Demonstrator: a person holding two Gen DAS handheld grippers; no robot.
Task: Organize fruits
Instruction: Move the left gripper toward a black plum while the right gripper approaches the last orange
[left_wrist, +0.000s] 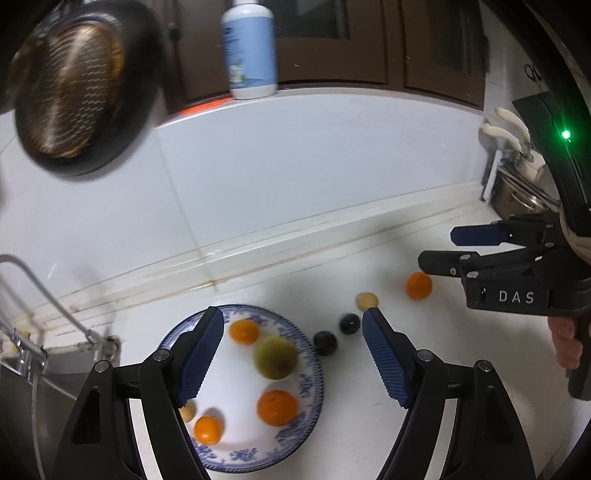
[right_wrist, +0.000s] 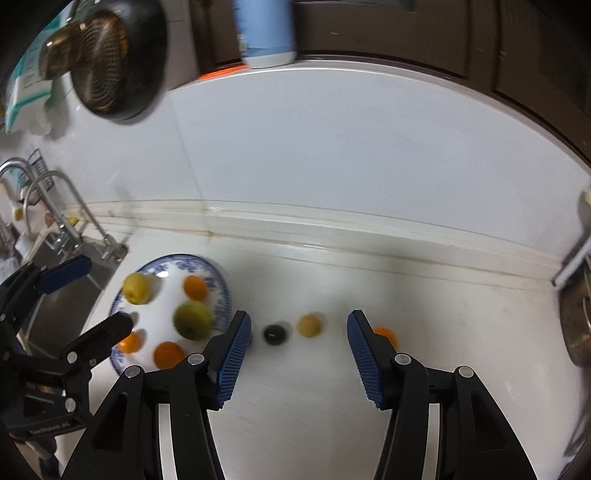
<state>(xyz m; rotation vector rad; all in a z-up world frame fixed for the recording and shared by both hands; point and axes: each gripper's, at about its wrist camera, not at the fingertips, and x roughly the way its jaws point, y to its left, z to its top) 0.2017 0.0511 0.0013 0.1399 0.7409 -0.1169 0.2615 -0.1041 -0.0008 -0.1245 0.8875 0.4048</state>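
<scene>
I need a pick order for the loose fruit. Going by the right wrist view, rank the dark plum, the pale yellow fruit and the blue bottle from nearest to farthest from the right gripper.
1. Dark plum, on the counter, just ahead of the open right gripper, left of centre.
2. Pale yellow fruit, beside the plum, slightly farther back.
3. Blue bottle, up on the ledge above the backsplash.

A blue-and-white patterned plate (left_wrist: 314, 373) lay flat on the white worktop (left_wrist: 424, 369), holding three oranges (left_wrist: 277, 407), a green apple-like fruit (left_wrist: 275, 357) and what seemed, through blur, a small pale fruit (left_wrist: 188, 411) near its rim. Just beside the plate sat two dark round fruits (left_wrist: 325, 343), then a pale yellow one (left_wrist: 366, 301), and farther off a lone orange (left_wrist: 419, 285).
</scene>
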